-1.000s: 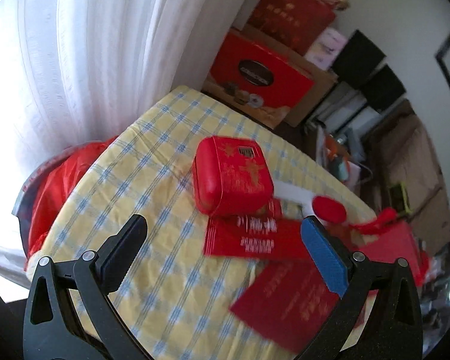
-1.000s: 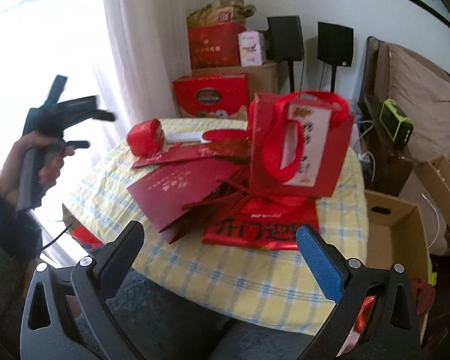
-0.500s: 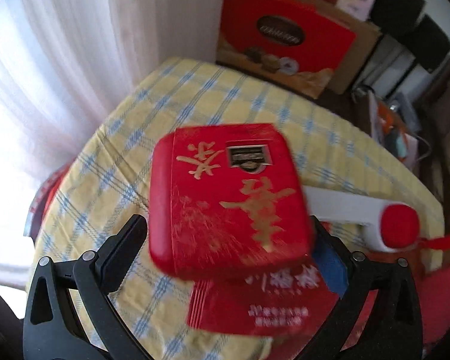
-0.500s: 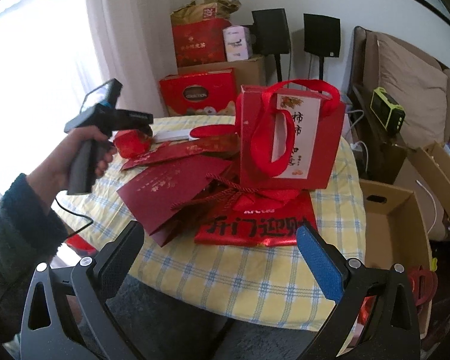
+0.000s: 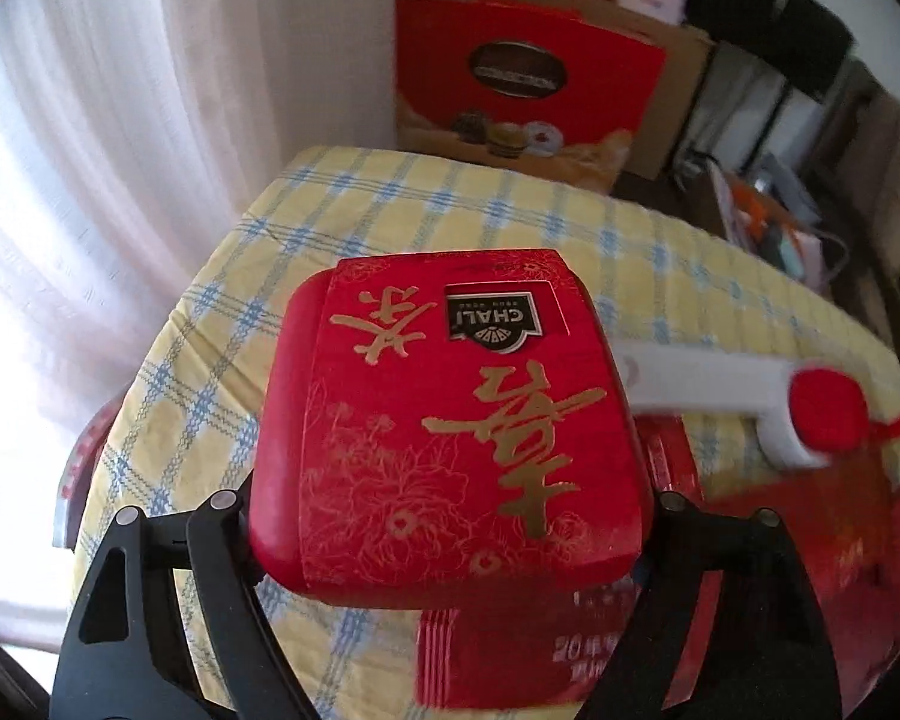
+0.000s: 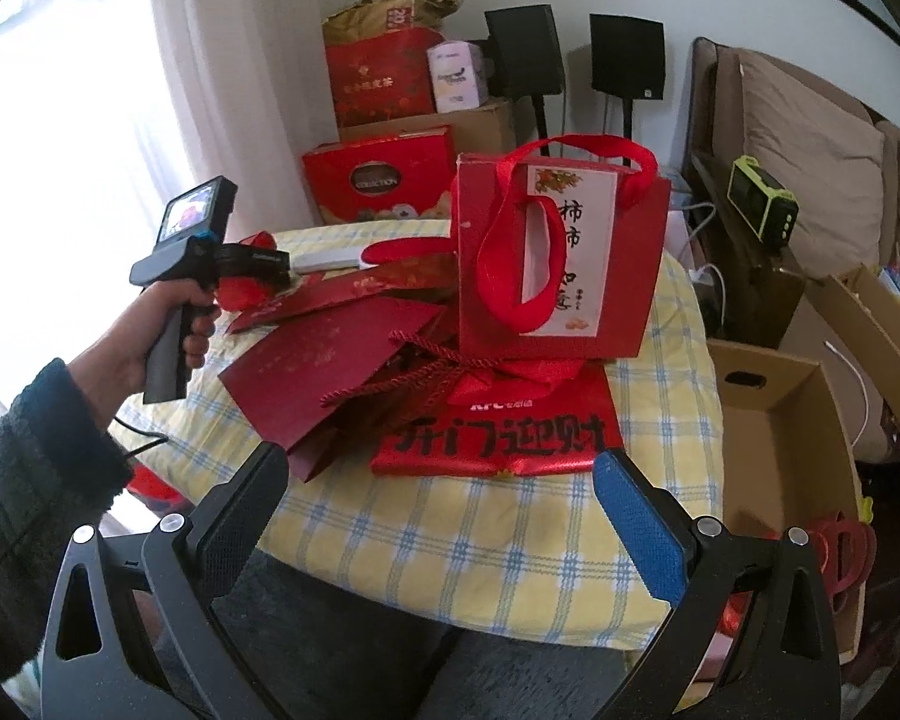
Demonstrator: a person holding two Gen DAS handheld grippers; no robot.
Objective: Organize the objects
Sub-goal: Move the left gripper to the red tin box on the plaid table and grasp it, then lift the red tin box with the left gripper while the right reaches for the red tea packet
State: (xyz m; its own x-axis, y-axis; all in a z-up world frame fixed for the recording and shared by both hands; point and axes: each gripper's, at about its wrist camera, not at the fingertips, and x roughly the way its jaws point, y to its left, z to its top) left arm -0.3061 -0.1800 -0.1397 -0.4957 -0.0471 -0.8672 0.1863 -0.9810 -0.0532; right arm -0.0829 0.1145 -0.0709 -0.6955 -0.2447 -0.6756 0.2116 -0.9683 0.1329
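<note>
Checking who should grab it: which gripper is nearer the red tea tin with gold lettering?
Left. The left gripper has its closing jaws astride the red tea tin; the right gripper hangs at the table's near edge, apart.

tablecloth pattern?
Pale yellow with blue-and-white plaid lines; the tablecloth shows best in the right wrist view.

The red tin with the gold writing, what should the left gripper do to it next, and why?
Probably squeeze a little more until both fingers press its sides, then lift. The left gripper straddles the red tin, its jaws have just been closing, and the tin fills the gap, but the pads are hidden, so a firm grip is not certain. The tin sits on red envelopes on the table.
</note>
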